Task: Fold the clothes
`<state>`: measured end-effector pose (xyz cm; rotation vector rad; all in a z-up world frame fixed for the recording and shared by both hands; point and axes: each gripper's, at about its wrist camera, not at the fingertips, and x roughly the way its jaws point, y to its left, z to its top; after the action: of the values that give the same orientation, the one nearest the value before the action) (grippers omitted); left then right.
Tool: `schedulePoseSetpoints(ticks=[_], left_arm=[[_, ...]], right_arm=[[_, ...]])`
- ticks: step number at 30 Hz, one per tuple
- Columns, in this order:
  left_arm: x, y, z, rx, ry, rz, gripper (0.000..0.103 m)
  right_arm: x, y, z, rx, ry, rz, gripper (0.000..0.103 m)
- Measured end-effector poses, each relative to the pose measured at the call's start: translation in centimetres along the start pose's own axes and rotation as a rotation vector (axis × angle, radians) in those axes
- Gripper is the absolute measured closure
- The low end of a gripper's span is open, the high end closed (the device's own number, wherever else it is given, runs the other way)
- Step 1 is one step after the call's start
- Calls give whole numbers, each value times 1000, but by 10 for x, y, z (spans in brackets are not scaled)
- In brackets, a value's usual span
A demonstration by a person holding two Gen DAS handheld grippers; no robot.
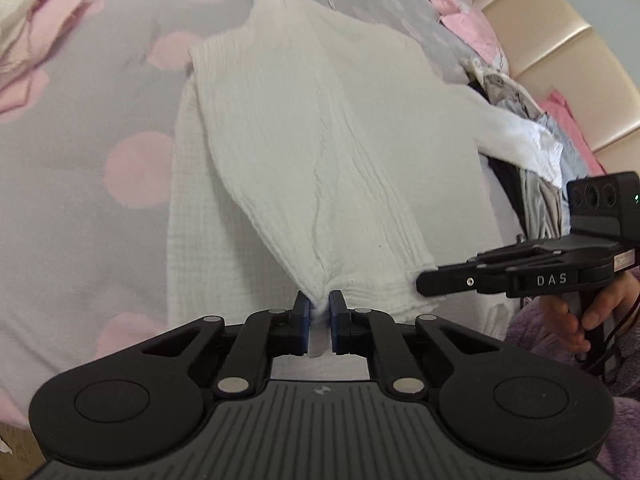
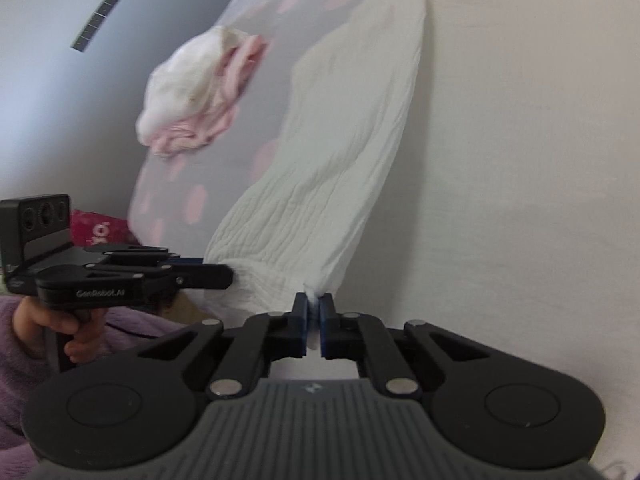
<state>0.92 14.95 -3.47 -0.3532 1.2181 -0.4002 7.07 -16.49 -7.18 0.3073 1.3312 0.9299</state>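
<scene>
A white crinkled garment point(image 1: 304, 152) lies spread on the grey bed sheet with pink dots point(image 1: 80, 128). At its near hem my left gripper point(image 1: 319, 316) is shut on a pinched fold of the white cloth, which bunches between the blue pads. In the right wrist view, the same garment point(image 2: 336, 168) hangs up from my right gripper point(image 2: 315, 308), whose jaws are shut on another pinch of the hem. Each gripper shows in the other's view: the right gripper point(image 1: 422, 280) at the hem's right corner, the left gripper point(image 2: 228, 276) at its left edge.
A heap of pink and cream clothes point(image 1: 36, 28) lies at the far left of the bed, also seen as a blurred heap point(image 2: 200, 92). More clothes point(image 1: 524, 120) are piled on the right against a beige padded headboard point(image 1: 560, 40). Hands in purple fleece sleeves point(image 2: 24, 360) hold the grippers.
</scene>
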Motion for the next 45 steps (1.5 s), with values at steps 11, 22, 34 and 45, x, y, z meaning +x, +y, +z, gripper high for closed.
schedulePoseSetpoints(ticks=[11, 22, 34, 45], left_arm=[[6, 18, -11, -22, 91, 84, 96], [46, 28, -19, -15, 200, 191, 93], [3, 10, -2, -7, 16, 263, 61], [10, -35, 37, 170, -68, 289, 63]], right_arm=[[44, 20, -18, -60, 118, -6, 97], [88, 13, -32, -105, 193, -124, 96], [46, 10, -17, -151, 104, -235, 70], [-50, -40, 29, -110, -99, -465, 71]])
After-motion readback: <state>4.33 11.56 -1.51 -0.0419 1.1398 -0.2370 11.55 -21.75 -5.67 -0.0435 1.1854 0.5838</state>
